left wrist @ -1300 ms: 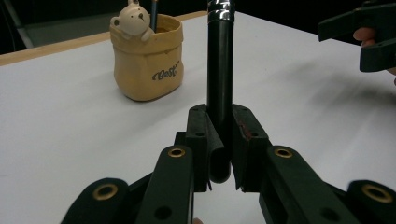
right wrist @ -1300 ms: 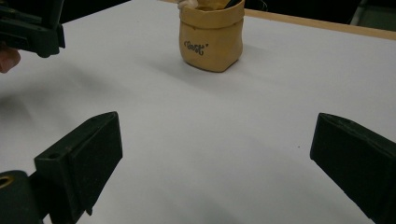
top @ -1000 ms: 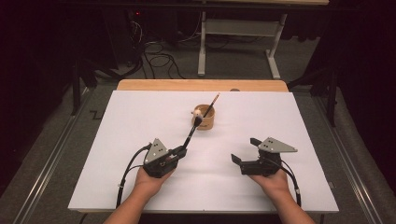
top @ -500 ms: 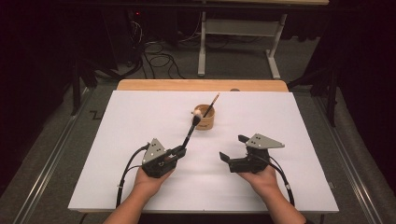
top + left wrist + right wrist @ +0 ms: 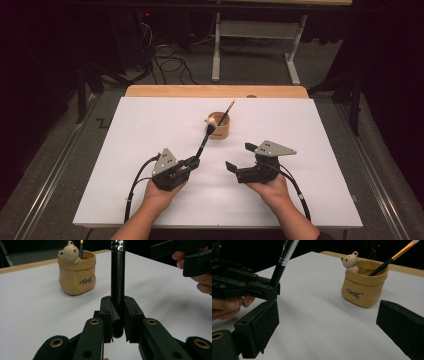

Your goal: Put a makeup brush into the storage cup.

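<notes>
A black brush handle (image 5: 204,142) with a silver ferrule (image 5: 117,245) sticks up and away from my left gripper (image 5: 192,162), which is shut on its lower end (image 5: 117,272). The brush head ends near a tan bag-shaped pot (image 5: 219,126) with a small bear on its rim (image 5: 68,251). A dark pencil-like stick with an orange end (image 5: 392,260) leans inside the pot (image 5: 362,287). To the right of the brush, my right gripper (image 5: 240,156) hovers with its jaws wide open and nothing between them, turned toward the left gripper (image 5: 262,287) and the brush (image 5: 283,262).
A white sheet (image 5: 150,125) covers the table, with a wooden strip (image 5: 215,91) along its far edge. Beyond it stand a metal frame (image 5: 255,30) and cables on the floor (image 5: 165,55). The right gripper and its hand (image 5: 190,257) show in the left gripper view.
The right gripper has moved left across the sheet, closer to the left gripper and the brush. The left gripper and the brush have stayed put.
</notes>
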A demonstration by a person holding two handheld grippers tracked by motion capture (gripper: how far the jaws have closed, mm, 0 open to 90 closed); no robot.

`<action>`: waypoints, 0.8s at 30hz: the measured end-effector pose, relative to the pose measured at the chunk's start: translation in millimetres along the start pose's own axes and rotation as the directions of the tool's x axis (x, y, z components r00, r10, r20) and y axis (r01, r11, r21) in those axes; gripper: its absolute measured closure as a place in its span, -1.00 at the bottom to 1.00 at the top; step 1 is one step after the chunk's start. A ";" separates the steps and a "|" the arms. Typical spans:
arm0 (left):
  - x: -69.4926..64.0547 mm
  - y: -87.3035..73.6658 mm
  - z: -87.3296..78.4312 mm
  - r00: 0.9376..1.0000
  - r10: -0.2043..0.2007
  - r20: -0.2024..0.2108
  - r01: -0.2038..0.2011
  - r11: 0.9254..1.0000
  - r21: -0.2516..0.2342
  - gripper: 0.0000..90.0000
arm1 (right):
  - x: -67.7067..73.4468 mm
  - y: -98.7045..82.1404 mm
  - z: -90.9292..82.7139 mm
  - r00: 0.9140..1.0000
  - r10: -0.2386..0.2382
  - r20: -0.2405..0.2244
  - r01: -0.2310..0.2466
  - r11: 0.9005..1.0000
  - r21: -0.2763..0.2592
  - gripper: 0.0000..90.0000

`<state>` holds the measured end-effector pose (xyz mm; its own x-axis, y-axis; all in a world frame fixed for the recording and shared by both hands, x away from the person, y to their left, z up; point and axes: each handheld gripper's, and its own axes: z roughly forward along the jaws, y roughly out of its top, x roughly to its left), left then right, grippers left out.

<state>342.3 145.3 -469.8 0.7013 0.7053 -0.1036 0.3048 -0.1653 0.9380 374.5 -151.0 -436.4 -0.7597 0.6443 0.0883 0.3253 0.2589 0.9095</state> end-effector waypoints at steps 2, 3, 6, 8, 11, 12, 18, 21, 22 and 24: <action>-0.1 0.0 0.0 1.000 0.001 0.000 -0.001 1.000 0.000 0.76 | 1.0 1.2 1.0 1.000 0.001 -0.004 -0.001 1.000 -0.002 -0.88; -0.2 -0.1 0.1 1.000 0.001 0.001 -0.001 1.000 0.000 0.76 | 1.6 1.8 1.4 1.000 0.001 -0.005 -0.001 1.000 -0.003 -0.88; -0.6 -0.2 0.4 1.000 0.000 0.002 0.000 1.000 -0.002 0.76 | 3.0 3.5 2.6 1.000 0.001 -0.012 -0.001 1.000 -0.006 -0.86; -0.9 -0.2 0.4 1.000 0.001 0.003 -0.001 1.000 0.000 0.76 | 3.8 4.1 3.3 1.000 0.000 -0.019 0.000 1.000 -0.008 -0.85; -1.9 -0.3 0.6 1.000 0.003 0.007 -0.003 1.000 0.000 0.76 | 5.6 4.9 4.9 1.000 0.002 -0.026 -0.002 1.000 -0.012 -0.84; -2.2 -0.5 0.8 1.000 0.003 0.007 -0.003 1.000 0.000 0.76 | 6.3 5.4 5.0 1.000 0.003 -0.026 -0.004 1.000 -0.009 -0.84; -3.3 -0.8 1.4 1.000 0.003 0.013 -0.003 1.000 -0.003 0.76 | 9.3 7.8 7.5 0.999 0.008 -0.044 -0.009 1.000 -0.020 -0.81; -4.0 -1.1 1.6 1.000 0.004 0.016 -0.004 1.000 -0.005 0.76 | 10.9 8.5 9.6 0.999 0.012 -0.053 -0.013 1.000 -0.023 -0.80; -4.3 -1.2 1.7 1.000 0.002 0.018 -0.002 1.000 -0.005 0.76 | 11.1 9.1 10.0 0.999 0.009 -0.054 -0.010 1.000 -0.024 -0.79; -4.8 -1.4 2.1 1.000 0.003 0.019 -0.003 1.000 -0.007 0.76 | 12.1 9.9 10.9 0.998 0.010 -0.058 -0.011 1.000 -0.026 -0.77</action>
<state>339.8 140.8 -471.4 0.7140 0.6919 -0.1072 0.2987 -0.1625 0.9404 374.7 -132.8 -430.7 -0.7879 0.6039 0.1205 0.3188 0.2326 0.9188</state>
